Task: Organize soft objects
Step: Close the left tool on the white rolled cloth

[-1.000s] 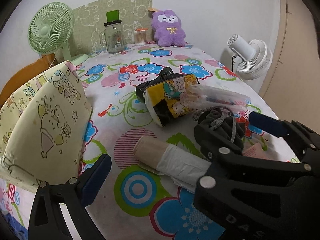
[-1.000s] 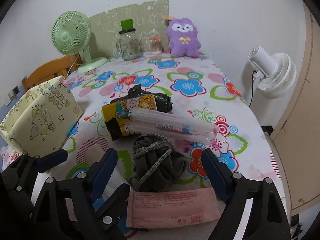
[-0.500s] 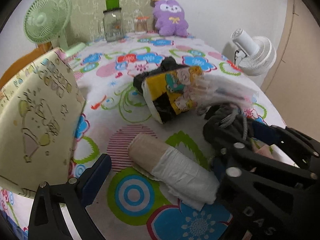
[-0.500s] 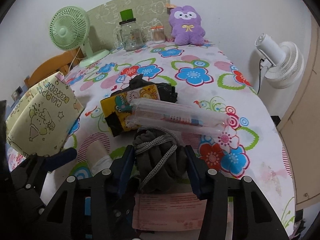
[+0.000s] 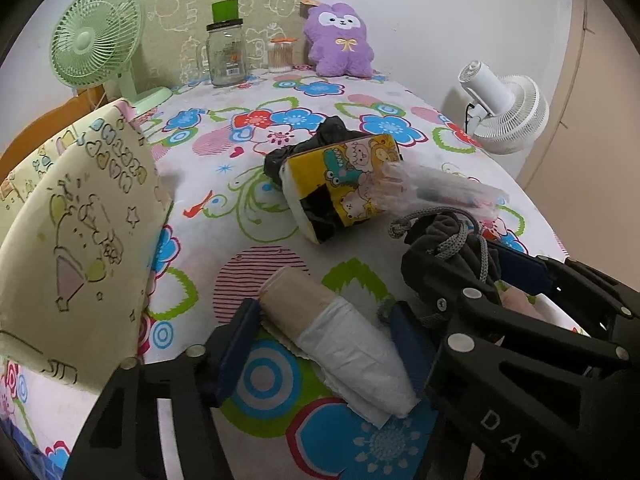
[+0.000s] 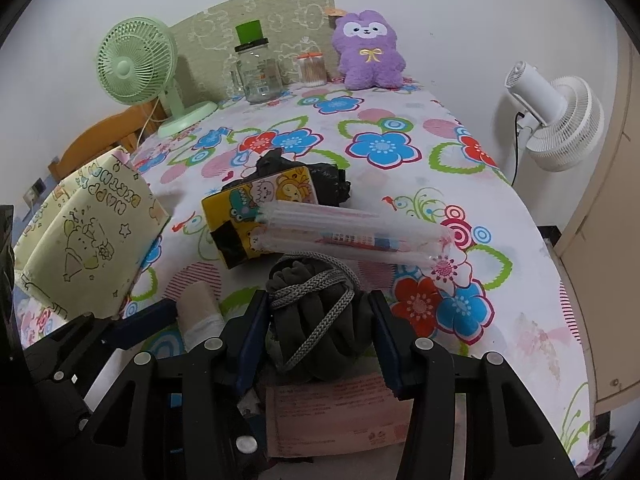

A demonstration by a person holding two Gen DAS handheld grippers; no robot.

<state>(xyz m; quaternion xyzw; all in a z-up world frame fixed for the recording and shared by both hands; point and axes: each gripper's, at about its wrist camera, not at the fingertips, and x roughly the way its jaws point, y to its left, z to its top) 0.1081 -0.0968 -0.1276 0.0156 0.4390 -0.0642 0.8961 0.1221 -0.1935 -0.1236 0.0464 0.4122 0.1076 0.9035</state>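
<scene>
The dark grey fleece drawstring pouch (image 6: pixel 316 320) is pinched between the blue pads of the right gripper (image 6: pixel 318 332), so that one's basically grabbed, though it's not lifted off the flowered tablecloth (image 6: pixel 400 148) yet as far as can be told.

Just left of the pouch, the beige-and-white rolled soft bundle (image 5: pixel 340 336) is straddled by the left gripper (image 5: pixel 324 344), whose jaws are closing around it; the left pad looks to be right at the roll, but a firm squeeze can't be confirmed.

Right behind the pouch, a clear plastic tube pack (image 6: pixel 352 232) is laid across a yellow cartoon-print packet (image 6: pixel 260 212), with a black crumpled plastic bag (image 6: pixel 304 176) behind that. A pink printed flat sachet (image 6: pixel 340 416) is tucked under the pouch's near side. Far left of the pouch, a pale yellow cartoon-print fabric bag (image 5: pixel 76 240) is stood up, probably the drop-off spot.

So nothing seems sorted yet: two items are being picked, the rest is left scattered.
</scene>
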